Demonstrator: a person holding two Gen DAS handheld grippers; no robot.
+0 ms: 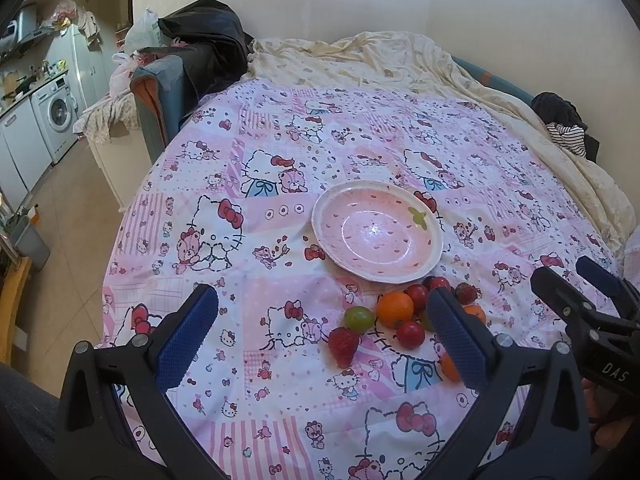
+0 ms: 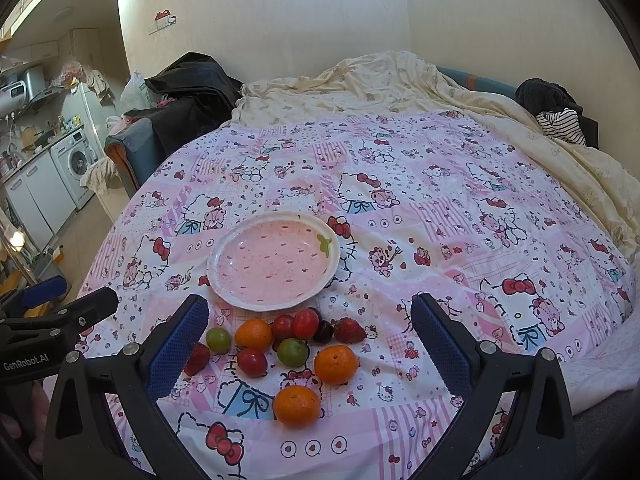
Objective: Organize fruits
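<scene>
A pink plate [image 2: 273, 261] with a white rim and a strawberry pattern lay empty left of the frame's centre. Just below it a loose cluster of fruit sat on the bedspread: three oranges [image 2: 297, 405], one lowest in the frame, two green grapes [image 2: 293, 352], several red cherry tomatoes [image 2: 252, 362], a dark one [image 2: 323, 331], and two strawberries [image 2: 349, 330] at the cluster's left and right ends. None touched the plate.
</scene>
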